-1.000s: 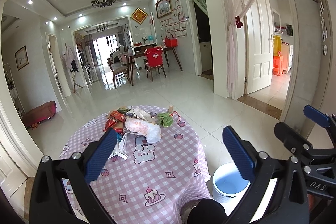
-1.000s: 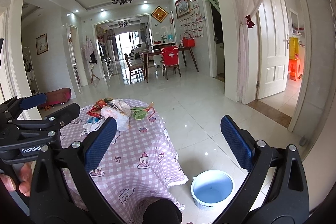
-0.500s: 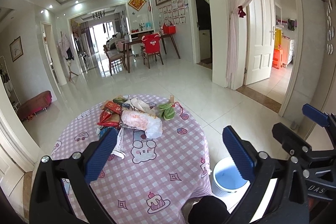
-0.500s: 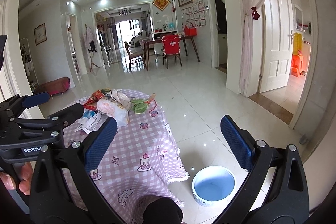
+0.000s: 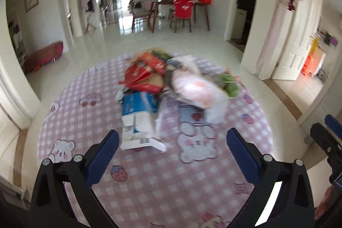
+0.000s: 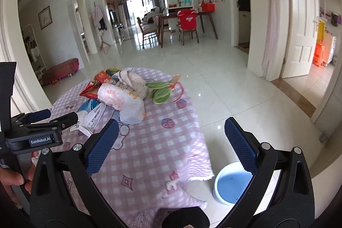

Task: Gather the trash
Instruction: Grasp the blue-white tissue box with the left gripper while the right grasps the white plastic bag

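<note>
A heap of trash lies on a round table with a pink checked cloth (image 5: 149, 183). In it are a blue and white carton (image 5: 139, 119), red snack bags (image 5: 143, 76), a pale plastic bag (image 5: 198, 91) and green wrapped leaves (image 5: 229, 84). My left gripper (image 5: 171, 157) is open and empty, just short of the carton. My right gripper (image 6: 171, 146) is open and empty over the table's right edge (image 6: 192, 142). The heap shows at upper left in the right wrist view: plastic bag (image 6: 121, 97), leaves (image 6: 160, 92). The left gripper (image 6: 42, 121) also shows there.
A white bucket with a blue inside (image 6: 232, 183) stands on the tiled floor right of the table. Beyond are glossy floor tiles, a dining table with chairs (image 6: 186, 25), a red cushion seat (image 6: 62, 69) at left and a white door (image 6: 299, 35) at right.
My left gripper has moved forward and down over the table, close to the carton; its view is blurred. My right gripper has moved forward a little. Both stay open.
</note>
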Demonstrator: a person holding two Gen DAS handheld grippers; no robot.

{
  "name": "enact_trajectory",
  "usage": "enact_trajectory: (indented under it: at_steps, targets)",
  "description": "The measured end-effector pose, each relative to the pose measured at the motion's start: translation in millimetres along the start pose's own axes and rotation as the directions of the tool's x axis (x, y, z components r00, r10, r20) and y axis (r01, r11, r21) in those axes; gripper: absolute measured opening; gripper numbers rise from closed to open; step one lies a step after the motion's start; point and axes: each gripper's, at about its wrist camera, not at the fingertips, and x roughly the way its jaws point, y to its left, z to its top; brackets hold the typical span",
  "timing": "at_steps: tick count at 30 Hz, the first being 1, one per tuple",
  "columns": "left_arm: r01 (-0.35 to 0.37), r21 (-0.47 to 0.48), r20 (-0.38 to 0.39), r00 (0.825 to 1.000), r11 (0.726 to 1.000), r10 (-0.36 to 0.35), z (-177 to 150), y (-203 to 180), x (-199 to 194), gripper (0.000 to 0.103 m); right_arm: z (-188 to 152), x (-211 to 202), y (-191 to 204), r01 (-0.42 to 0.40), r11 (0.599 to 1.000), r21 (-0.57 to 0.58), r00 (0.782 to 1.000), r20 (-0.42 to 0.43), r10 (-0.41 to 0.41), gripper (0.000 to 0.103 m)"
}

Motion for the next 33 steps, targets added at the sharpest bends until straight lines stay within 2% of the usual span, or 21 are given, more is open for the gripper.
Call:
enact_trajectory:
  at_steps: [5,10,12,13,14,19,23,24,25,26,28,33]
  targets:
    - [0.040,-0.092,-0.071,0.996,0.995,-0.046,1.9,37.0,50.2,0.099,-1.3,56.9,18.1,-0.041,0.999,-0.014,0.998,-0.057,0.040,0.097]
    - [0.025,-0.114,-0.111,0.993,0.993,-0.038,5.2,52.2,89.4,0.097,-1.3,105.4,33.6,-0.063,0.996,-0.060,0.992,-0.113,0.056,0.097]
    - [0.022,-0.116,-0.103,0.994,0.993,-0.034,6.7,54.0,94.2,0.088,2.3,121.3,45.3,-0.064,0.992,-0.110,0.992,-0.119,0.051,0.097]
    - [0.028,-0.118,-0.107,0.993,0.993,-0.040,7.1,56.0,97.1,0.076,4.6,124.7,50.7,-0.074,0.988,-0.133,0.992,-0.115,0.058,0.097]
    - [0.038,-0.121,-0.112,0.992,0.992,-0.052,7.5,57.5,100.5,0.069,7.1,130.5,57.3,-0.095,0.983,-0.160,0.991,-0.109,0.078,0.097]
    - [0.044,-0.091,-0.103,0.993,0.995,-0.053,9.4,59.1,108.8,0.065,23.8,163.5,80.5,-0.212,0.948,-0.237,0.973,-0.143,0.182,0.097]
    - [0.053,-0.084,-0.092,0.994,0.995,-0.060,5.5,63.7,104.7,0.064,33.0,188.9,87.0,-0.282,0.932,-0.230,0.953,-0.180,0.244,0.096]
    - [0.055,-0.086,-0.089,0.994,0.995,-0.062,4.4,65.0,101.9,0.064,33.8,191.9,87.0,-0.295,0.929,-0.226,0.948,-0.189,0.255,0.089]
    - [0.056,-0.089,-0.084,0.994,0.994,-0.063,3.7,66.6,98.5,0.063,34.0,194.6,88.0,-0.314,0.924,-0.220,0.940,-0.208,0.270,0.073]
    - [0.054,-0.090,-0.080,0.995,0.994,-0.062,1.9,66.4,91.8,0.063,33.8,198.7,88.9,-0.334,0.918,-0.212,0.931,-0.227,0.286,0.063]
    - [0.058,-0.096,-0.068,0.996,0.994,-0.065,1.6,70.1,82.8,0.063,33.0,201.9,87.5,-0.359,0.914,-0.188,0.917,-0.253,0.308,0.057]
    - [0.072,-0.121,-0.022,0.997,0.990,-0.075,1.2,79.4,53.1,0.063,33.2,178.3,78.7,-0.381,0.912,-0.153,0.915,-0.203,0.348,0.053]
